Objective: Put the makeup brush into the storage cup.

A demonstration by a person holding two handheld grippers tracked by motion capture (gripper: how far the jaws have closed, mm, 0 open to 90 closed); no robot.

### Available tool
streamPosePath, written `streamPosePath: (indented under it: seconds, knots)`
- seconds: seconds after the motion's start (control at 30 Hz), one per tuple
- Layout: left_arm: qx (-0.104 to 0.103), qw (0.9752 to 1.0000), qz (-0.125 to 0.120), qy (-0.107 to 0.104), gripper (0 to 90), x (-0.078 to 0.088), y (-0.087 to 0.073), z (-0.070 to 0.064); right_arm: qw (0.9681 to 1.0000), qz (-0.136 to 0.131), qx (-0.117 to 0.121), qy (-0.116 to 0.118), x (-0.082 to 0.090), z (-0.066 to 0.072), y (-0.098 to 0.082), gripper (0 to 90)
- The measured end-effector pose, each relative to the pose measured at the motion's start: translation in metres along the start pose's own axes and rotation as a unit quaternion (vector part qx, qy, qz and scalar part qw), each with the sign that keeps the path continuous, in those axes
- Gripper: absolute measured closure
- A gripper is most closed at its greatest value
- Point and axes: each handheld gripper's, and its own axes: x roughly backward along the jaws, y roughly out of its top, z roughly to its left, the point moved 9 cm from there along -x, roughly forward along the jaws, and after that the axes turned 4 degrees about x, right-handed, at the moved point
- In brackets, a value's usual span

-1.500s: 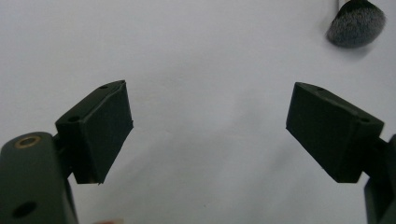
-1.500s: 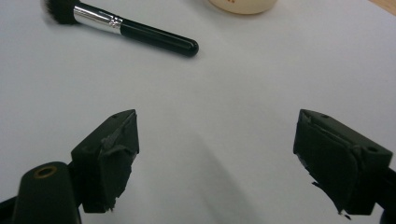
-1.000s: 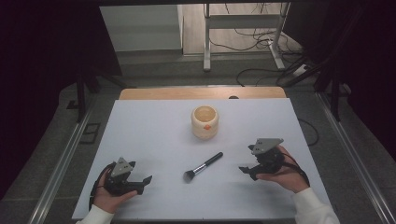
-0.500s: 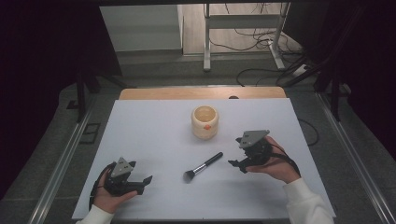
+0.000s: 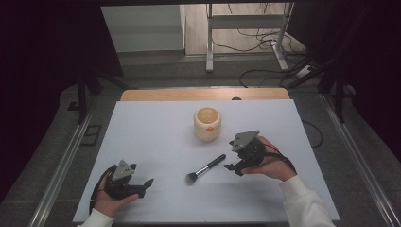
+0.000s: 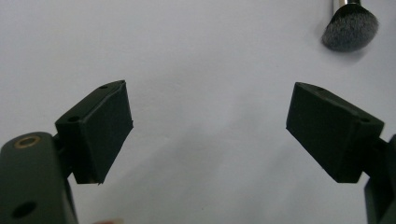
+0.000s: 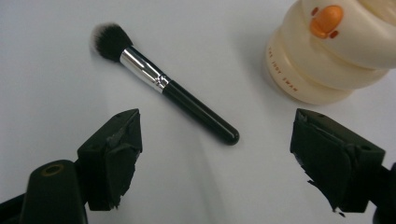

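The brush (image 5: 205, 168) lies diagonal, bristles toward the person; the cup (image 5: 207, 123) seems empty; the right gripper (image 5: 235, 168) gapes beside its handle.

In the left gripper view, the top edge is cutting off the makeup brush (image 6: 349, 29), leaving just its bristle head and a sliver of silver ferrule. In the right gripper view, the top and right edges are cropping the cream duck-faced cup (image 7: 327, 51), and small lettering on its base is too blurred to read fully. In the high view, the bottom edge is cutting off both of the person's forearms, and the cup's inside is too small to make out.
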Motion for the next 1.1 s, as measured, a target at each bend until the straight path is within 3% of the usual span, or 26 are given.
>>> streamPosePath:
  seconds: [0.53,0.83,1.1]
  knots:
    - [0.001,1.0,-0.002,0.0,14.8,0.001,0.001,0.001,0.9975,0.039,0.044,0.04,-0.034,0.005,0.022,16.9]
    - [0.005,1.0,-0.003,0.001,14.8,0.001,0.0,0.003,0.9941,0.054,0.061,0.071,-0.061,0.013,0.03,17.4]
    - [0.007,1.0,-0.006,0.004,14.5,0.003,0.001,0.004,0.9909,0.068,0.076,0.089,-0.073,0.022,0.032,18.5]
